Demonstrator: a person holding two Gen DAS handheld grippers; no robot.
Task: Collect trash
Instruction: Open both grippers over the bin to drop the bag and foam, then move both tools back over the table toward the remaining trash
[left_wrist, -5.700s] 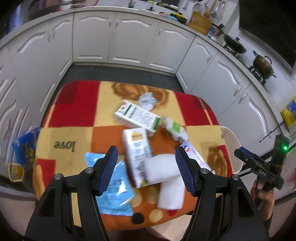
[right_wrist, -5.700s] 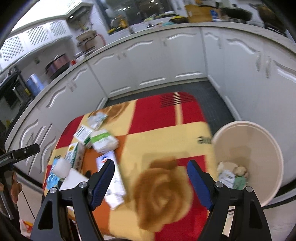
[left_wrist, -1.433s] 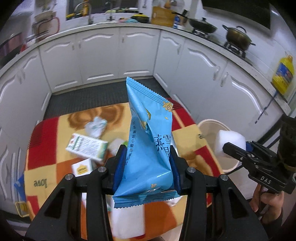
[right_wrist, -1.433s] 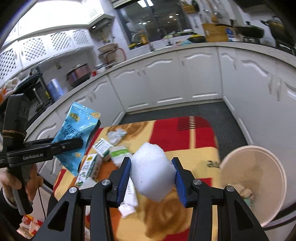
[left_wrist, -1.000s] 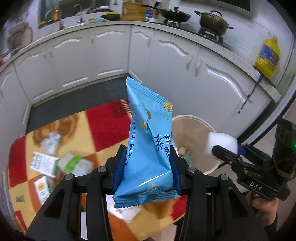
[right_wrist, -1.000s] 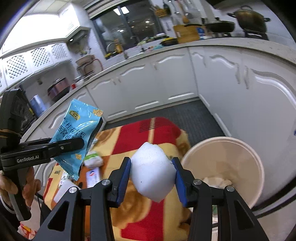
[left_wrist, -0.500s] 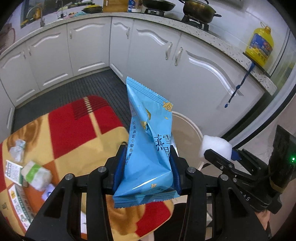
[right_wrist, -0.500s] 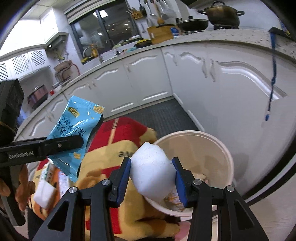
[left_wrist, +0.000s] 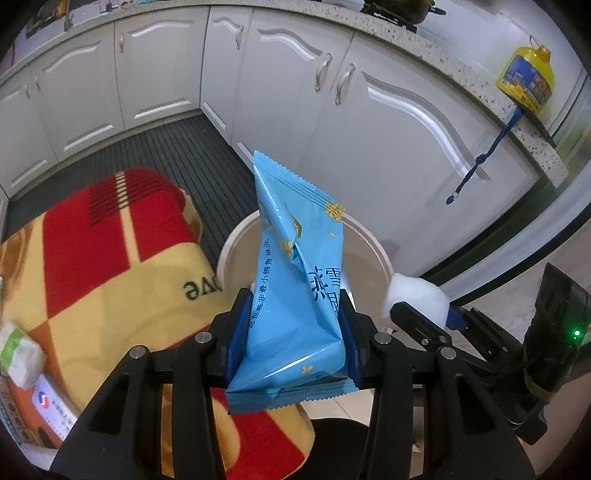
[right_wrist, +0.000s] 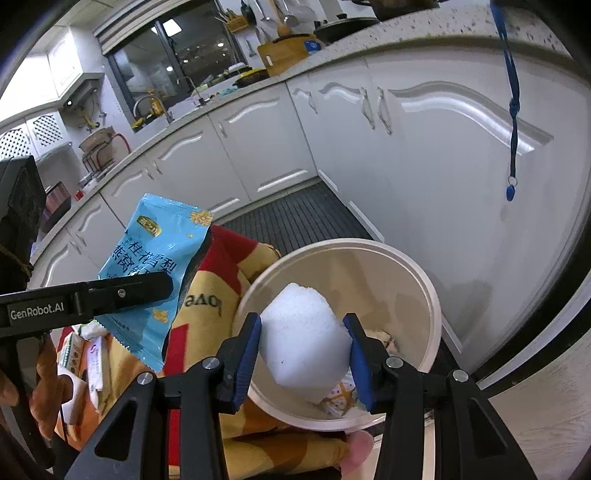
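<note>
Left wrist view. Left gripper (left_wrist: 293, 332): fingers closed on a blue snack packet (left_wrist: 295, 288), which stands upright between the blue pads, its crimped top edge pointing away. Behind the packet: a cream bin (left_wrist: 373, 247) on the floor, its round rim showing on both sides of the packet. Left of the bin: a table under a red, yellow and orange cloth (left_wrist: 110, 258); at the table's near left edge a small green-and-white pack (left_wrist: 18, 349) and a white card (left_wrist: 50, 406). Right: the right gripper (left_wrist: 421, 314), pinching a white foam lump (left_wrist: 415, 299) close to the bin's right rim. Far side: white cabinets (left_wrist: 388, 110), with a yellow bottle (left_wrist: 526, 77) on the worktop.

Right wrist view. Right gripper (right_wrist: 304, 350): fingers narrowed onto the white foam lump (right_wrist: 304, 336), both pads pressing its sides. The lump hangs over the open mouth of the bin (right_wrist: 424, 280); scraps lie at the bin's bottom. Left: the left gripper (right_wrist: 162, 286), its arm level, holding the blue snack packet (right_wrist: 155, 269) above the table's cloth (right_wrist: 207, 291), just left of the bin rim.
</note>
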